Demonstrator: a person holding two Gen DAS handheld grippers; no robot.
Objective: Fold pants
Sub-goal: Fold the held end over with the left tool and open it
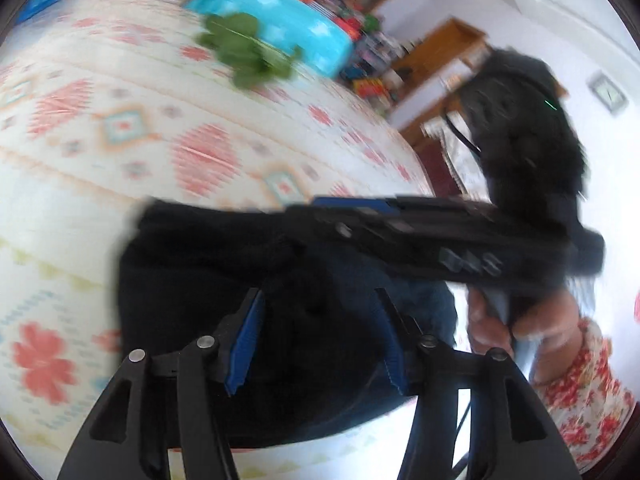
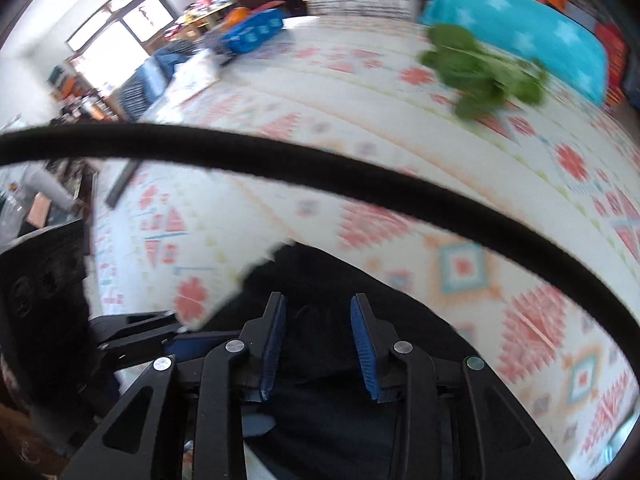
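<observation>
Dark navy pants [image 1: 224, 280] lie bunched on a patterned bedspread [image 1: 120, 128]. My left gripper [image 1: 318, 300] is open, its blue-padded fingers spread over the pants with dark cloth between them. The right gripper's body [image 1: 440, 236] crosses the left wrist view above the pants, held by a hand [image 1: 496, 320]. In the right wrist view the pants [image 2: 332, 280] lie under my right gripper [image 2: 318, 304], which is open with its jaws apart above the fabric. Both views are motion blurred.
A green plush toy [image 1: 248, 52] and a turquoise pillow [image 1: 272, 16] lie at the far side of the bed. A black cable [image 2: 320, 172] arcs across the right wrist view. A blue box [image 2: 252, 34] and cluttered shelves stand beyond the bed. The person's floral clothing [image 1: 580, 392] is at right.
</observation>
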